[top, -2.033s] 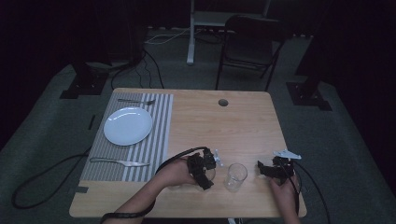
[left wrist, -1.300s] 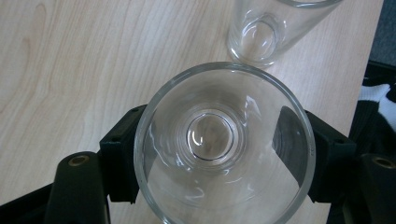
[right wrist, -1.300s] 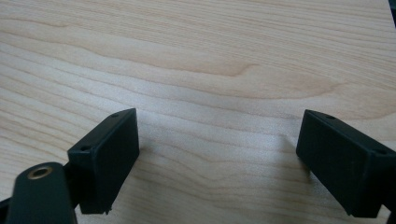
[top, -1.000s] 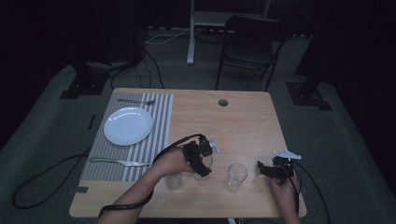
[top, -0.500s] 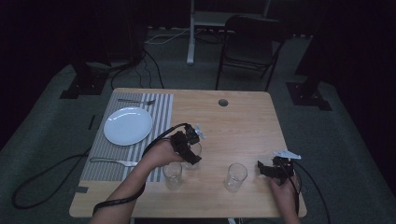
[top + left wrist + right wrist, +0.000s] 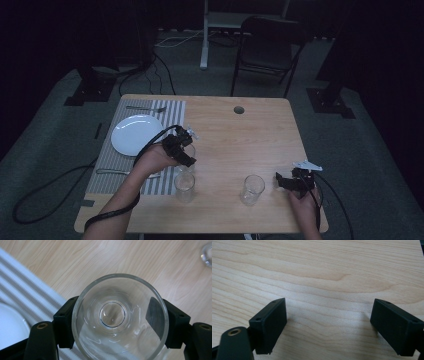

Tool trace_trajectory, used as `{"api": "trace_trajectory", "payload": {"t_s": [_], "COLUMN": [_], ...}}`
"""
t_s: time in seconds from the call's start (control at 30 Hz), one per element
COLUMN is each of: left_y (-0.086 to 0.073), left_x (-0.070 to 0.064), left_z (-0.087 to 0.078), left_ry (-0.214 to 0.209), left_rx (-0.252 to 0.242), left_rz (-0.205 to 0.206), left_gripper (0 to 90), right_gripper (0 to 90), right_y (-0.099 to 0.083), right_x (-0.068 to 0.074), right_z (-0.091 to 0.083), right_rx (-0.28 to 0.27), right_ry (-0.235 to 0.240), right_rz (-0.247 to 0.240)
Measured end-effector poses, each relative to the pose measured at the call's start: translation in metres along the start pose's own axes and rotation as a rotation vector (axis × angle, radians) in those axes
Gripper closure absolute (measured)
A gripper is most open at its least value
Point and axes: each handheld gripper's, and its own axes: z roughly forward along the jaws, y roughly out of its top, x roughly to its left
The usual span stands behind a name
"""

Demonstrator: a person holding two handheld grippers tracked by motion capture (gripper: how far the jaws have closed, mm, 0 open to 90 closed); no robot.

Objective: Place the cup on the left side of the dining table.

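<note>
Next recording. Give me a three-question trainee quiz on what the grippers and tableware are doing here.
1. True or false: the right gripper has its jaws shut.
2. What is clamped in the left gripper? A) a bottle B) a bowl C) a glass
3. Fill in: the white plate lies on the striped ____.

Key:
1. False. The jaws stand wide apart over bare wood.
2. C, the glass, seen from above its rim.
3. placemat

clear glass (image 6: 119, 317) | empty, upright | clamped in left hand-held gripper (image 6: 115, 322)
</note>
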Motion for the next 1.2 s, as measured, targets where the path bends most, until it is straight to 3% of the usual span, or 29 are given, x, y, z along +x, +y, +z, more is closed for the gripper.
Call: {"api": "trace_trajectory", "payload": {"t_s": [0.47,0.7,0.9,1.2], "left_y": [-0.037,-0.052,-0.064,-0.069], "left_x": [0.035,0.05,0.059,0.068], "left_z": [-0.009,-0.016,-0.01,-0.003], "left_ry": [0.084,0.102,0.114,0.114], "left_rx": [0.03,0.029,0.05,0.057], "left_rz": [-0.113,-0.166,-0.196,-0.225], "left_gripper": [29.2,29.2,29.2,29.2], "right_gripper": [13.3,13.3,13.3,13.3], "right_y": [0.0,0.0,0.0,0.0], "right_x": [0.0,0.0,0.0,0.0], "right_z": [0.0,0.0,0.0,0.0], "right_rx": [0.0,0.0,0.0,0.0], "right_ry": [0.0,0.0,0.0,0.0], "right_rz": [0.0,0.001,0.001,0.001]}}
